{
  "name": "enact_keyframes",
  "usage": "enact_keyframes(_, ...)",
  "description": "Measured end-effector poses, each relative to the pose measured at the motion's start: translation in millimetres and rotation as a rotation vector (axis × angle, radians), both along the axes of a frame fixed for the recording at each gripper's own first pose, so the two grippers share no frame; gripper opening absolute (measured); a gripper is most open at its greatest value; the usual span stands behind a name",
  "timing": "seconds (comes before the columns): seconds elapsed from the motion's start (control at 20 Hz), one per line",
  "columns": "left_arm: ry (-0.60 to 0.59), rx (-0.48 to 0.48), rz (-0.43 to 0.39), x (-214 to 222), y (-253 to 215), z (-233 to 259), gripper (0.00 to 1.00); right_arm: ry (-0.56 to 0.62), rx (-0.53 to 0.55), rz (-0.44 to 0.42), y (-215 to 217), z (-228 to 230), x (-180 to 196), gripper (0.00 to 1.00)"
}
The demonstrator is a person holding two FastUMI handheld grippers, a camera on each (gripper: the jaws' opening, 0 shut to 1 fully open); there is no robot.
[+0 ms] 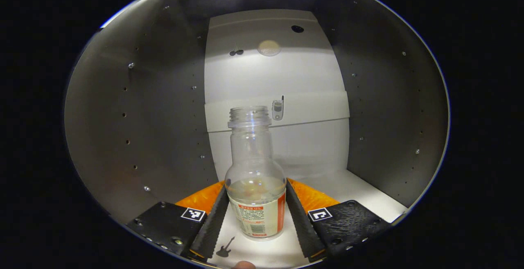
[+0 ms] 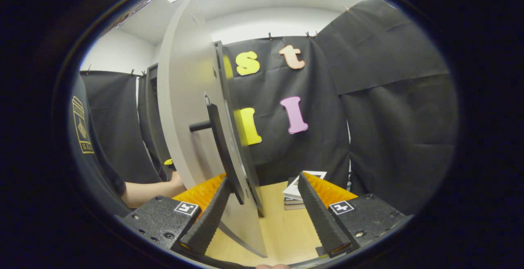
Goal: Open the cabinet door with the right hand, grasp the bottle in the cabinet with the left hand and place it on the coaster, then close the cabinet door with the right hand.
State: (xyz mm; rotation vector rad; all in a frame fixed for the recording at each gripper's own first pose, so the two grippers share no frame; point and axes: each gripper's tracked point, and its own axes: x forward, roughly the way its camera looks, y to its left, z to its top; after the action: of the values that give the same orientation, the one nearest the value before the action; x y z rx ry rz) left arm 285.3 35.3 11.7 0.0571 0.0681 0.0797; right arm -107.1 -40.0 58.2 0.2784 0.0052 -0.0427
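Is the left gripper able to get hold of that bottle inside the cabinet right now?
Probably yes: the bottle stands upright between the left gripper's open fingers, nothing blocking it, and the cabinet door is swung open.

left gripper view: a bottle [image 1: 256, 195] stands upright at lower centre on the cabinet [image 1: 139, 117] floor, between the left gripper [image 1: 256, 224] fingers, with the cabinet's walls on both sides and behind.

right gripper view: the open door [image 2: 186, 109] stands left of centre, its handle [image 2: 221, 150] and edge between the right gripper [image 2: 266, 215] fingers. a stack of books [image 2: 295, 195] lies on the table [image 2: 286, 228] behind, lower centre.
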Motion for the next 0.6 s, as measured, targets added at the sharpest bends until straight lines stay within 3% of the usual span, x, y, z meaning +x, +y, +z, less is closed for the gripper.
enact_keyframes(0.6,-0.09,0.03,-0.023,-113.3,13.8,38.2,0.76,0.021,0.078,0.102,3.7,-20.2,-9.4,0.98)
